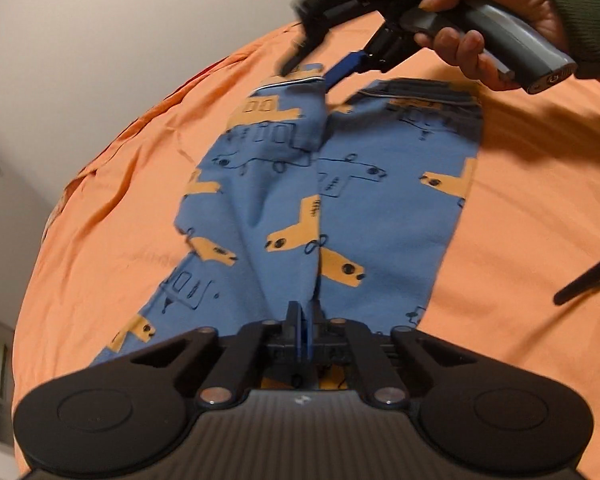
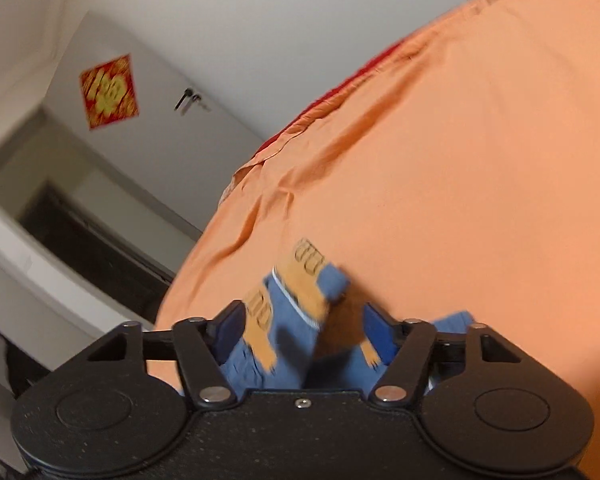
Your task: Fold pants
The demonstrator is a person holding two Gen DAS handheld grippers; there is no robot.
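Observation:
Blue pants [image 1: 340,200] with an orange vehicle print lie flat on an orange bedsheet [image 1: 120,200], legs pointing away from the left wrist camera. My left gripper [image 1: 300,320] is shut on a raised ridge of the fabric at the near end, between the two legs. At the far end a person's hand [image 1: 480,20] holds my right gripper [image 1: 310,74] over the left leg's cuff. In the right wrist view the right gripper [image 2: 304,314] straddles that lifted cuff [image 2: 296,320]; its blue pads stand apart from the cloth on both sides.
The orange bedsheet [image 2: 460,160] spreads wide on every side of the pants, with wrinkles toward its left edge. Beyond the bed stand a white wall and a door with a red diamond decoration [image 2: 110,92]. A thin black rod [image 1: 588,280] pokes in at the right.

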